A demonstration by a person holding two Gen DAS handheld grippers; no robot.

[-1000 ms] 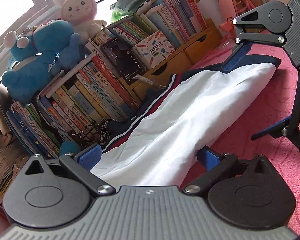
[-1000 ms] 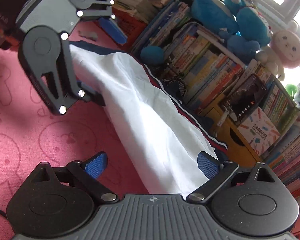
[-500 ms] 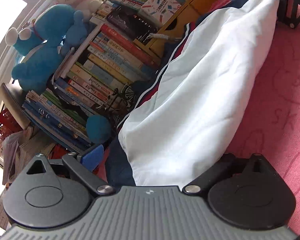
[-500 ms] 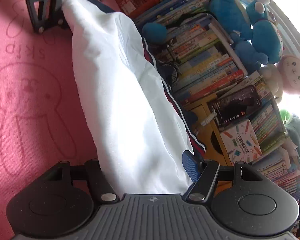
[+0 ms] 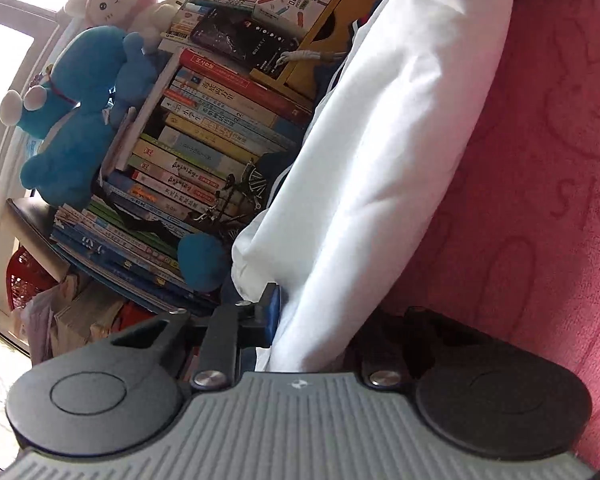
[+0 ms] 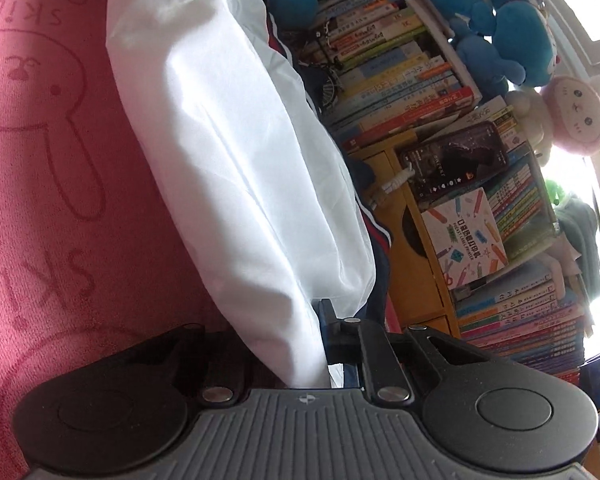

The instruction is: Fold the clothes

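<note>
Left gripper (image 5: pixel 300 320) fingers just clamped down, pinching one end of the white garment (image 5: pixel 380 140). Same deal on the right gripper (image 6: pixel 300 344): fingers just squeezed in on the opposite end of that cloth, blue pad pressed against it. Lying stretched out long on the pink blanket (image 5: pixel 540 160), navy and red trim along the far edge. Right up against stacked books (image 5: pixel 204 140), blue plush (image 5: pixel 80 112) and pink bunny plush (image 6: pixel 576 120) perched on top.
</note>
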